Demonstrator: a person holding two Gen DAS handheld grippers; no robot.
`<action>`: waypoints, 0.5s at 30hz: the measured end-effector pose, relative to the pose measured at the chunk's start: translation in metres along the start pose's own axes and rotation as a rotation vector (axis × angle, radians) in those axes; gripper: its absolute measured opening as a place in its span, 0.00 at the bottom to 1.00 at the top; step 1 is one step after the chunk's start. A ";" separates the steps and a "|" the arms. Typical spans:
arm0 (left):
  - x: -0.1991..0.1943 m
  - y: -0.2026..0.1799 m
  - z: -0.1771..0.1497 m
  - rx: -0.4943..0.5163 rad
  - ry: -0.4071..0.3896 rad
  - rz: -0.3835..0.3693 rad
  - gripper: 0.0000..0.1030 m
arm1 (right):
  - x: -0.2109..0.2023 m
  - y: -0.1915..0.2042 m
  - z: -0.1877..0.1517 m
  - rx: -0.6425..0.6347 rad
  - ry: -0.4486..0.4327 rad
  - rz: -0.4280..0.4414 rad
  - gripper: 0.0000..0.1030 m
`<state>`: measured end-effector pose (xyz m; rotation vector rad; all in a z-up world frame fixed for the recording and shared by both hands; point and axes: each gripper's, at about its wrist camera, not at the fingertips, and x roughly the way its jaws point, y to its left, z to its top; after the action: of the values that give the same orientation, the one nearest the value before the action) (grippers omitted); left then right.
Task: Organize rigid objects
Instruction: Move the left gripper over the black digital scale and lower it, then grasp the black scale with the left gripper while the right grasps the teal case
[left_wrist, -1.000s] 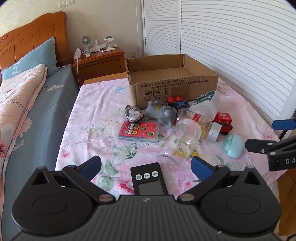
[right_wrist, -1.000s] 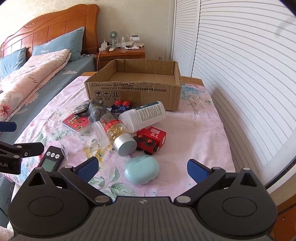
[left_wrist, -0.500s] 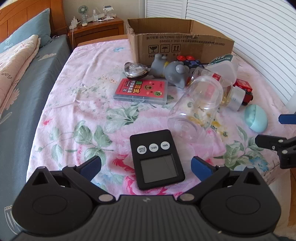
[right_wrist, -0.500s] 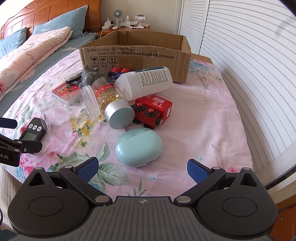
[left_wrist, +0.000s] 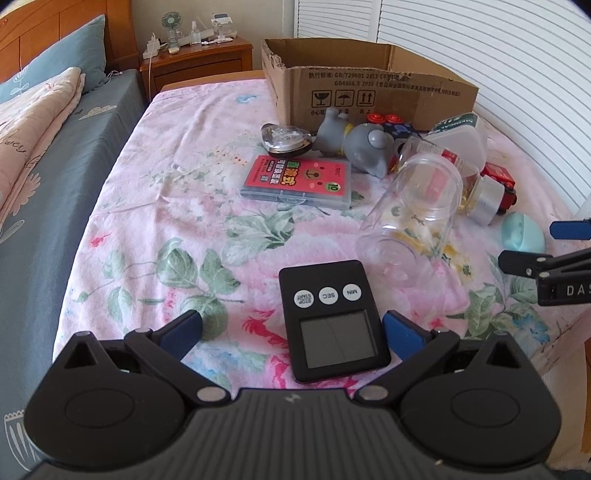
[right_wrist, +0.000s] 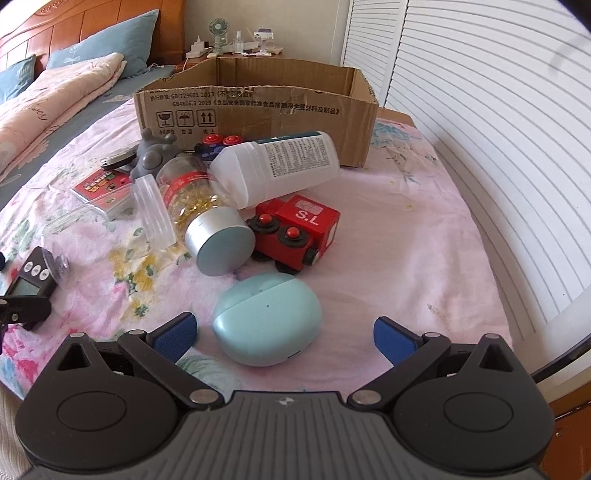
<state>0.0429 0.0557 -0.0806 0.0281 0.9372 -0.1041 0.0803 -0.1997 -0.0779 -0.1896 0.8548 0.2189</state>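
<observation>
Both grippers have come lower and closer to the flowered pink tablecloth (left_wrist: 155, 206) than half a second ago, so the objects loom larger. Left gripper (left_wrist: 291, 330) has its blue-padded jaws wide apart around the flat black digital timer (left_wrist: 334, 319), which lies face up on the cloth; the right pad sits just beside the timer's edge, though I cannot tell if it touches. Right gripper (right_wrist: 284, 336) also has its jaws spread apart, with the rounded mint-green plastic case (right_wrist: 266, 319) between them, untouched. Taking the open brown cardboard box (right_wrist: 258, 107) as landmark: just in front of it lie a white plastic bottle (right_wrist: 275, 168) on its side, a grey rubber elephant toy (left_wrist: 354, 142) and a red wooden toy train (right_wrist: 295, 230). Nearer than those rest a clear jar of yellow capsules with a silver lid (right_wrist: 207, 218), an empty clear plastic jar (left_wrist: 413, 221) and a red-labelled card box (left_wrist: 297, 181). All lie outside the box
</observation>
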 end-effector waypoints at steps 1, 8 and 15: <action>0.000 0.001 0.000 0.003 0.001 -0.003 1.00 | -0.001 -0.004 -0.001 0.005 0.000 -0.010 1.00; 0.000 0.005 -0.001 0.021 0.002 -0.015 1.00 | -0.015 -0.037 -0.022 0.085 -0.004 -0.025 1.00; -0.003 0.003 -0.007 0.044 -0.034 -0.018 0.98 | -0.017 -0.039 -0.028 0.110 -0.026 -0.037 1.00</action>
<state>0.0361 0.0597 -0.0822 0.0582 0.9013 -0.1408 0.0590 -0.2463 -0.0798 -0.0996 0.8344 0.1389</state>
